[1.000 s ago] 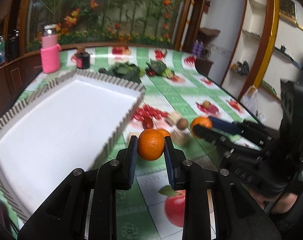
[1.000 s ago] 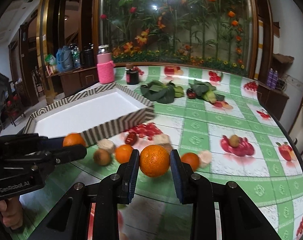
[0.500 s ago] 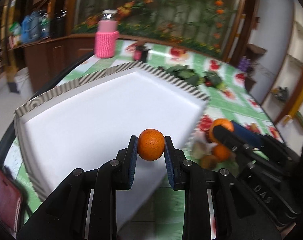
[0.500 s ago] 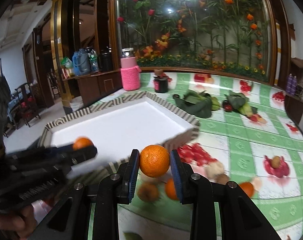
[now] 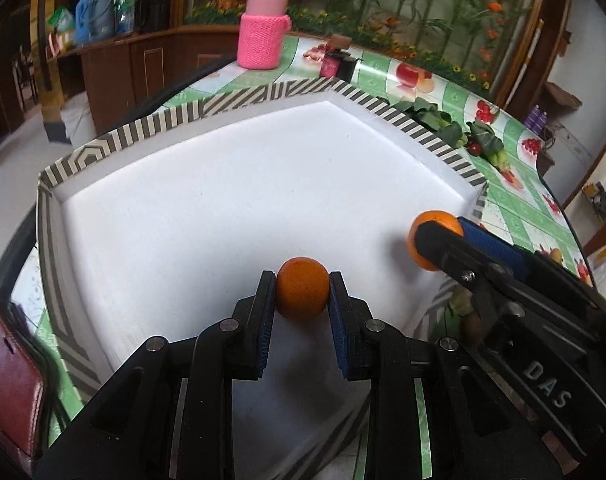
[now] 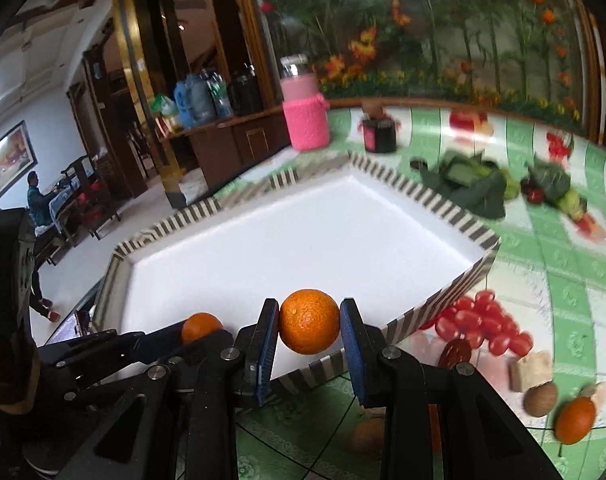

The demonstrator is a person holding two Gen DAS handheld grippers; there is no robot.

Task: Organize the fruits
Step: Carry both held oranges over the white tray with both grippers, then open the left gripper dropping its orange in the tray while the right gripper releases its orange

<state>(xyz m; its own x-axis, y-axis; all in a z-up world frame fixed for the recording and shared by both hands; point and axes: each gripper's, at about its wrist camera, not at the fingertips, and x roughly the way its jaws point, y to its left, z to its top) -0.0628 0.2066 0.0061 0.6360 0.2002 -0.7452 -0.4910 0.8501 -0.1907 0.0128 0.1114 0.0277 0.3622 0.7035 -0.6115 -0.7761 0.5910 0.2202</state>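
My left gripper (image 5: 302, 294) is shut on a small orange (image 5: 302, 292) and holds it over the near part of the white tray (image 5: 151, 132) with a striped rim. My right gripper (image 6: 309, 322) is shut on a larger orange (image 6: 309, 320) at the tray's near right rim (image 6: 469, 270). The right gripper and its orange (image 5: 429, 226) show at the right in the left wrist view. The left gripper's orange (image 6: 201, 326) shows at the lower left in the right wrist view.
On the fruit-print tablecloth to the right of the tray lie a loose orange (image 6: 575, 420), a kiwi (image 6: 541, 398), a pale chunk (image 6: 529, 370) and another kiwi (image 6: 367, 436). Leafy greens (image 6: 467, 184), a dark jar (image 6: 379, 134) and a pink-sleeved bottle (image 5: 265, 30) stand beyond the tray.
Both grippers have carried their oranges left from above the loose fruit to over the tray. The left one is now well inside it, the right one at its near rim.
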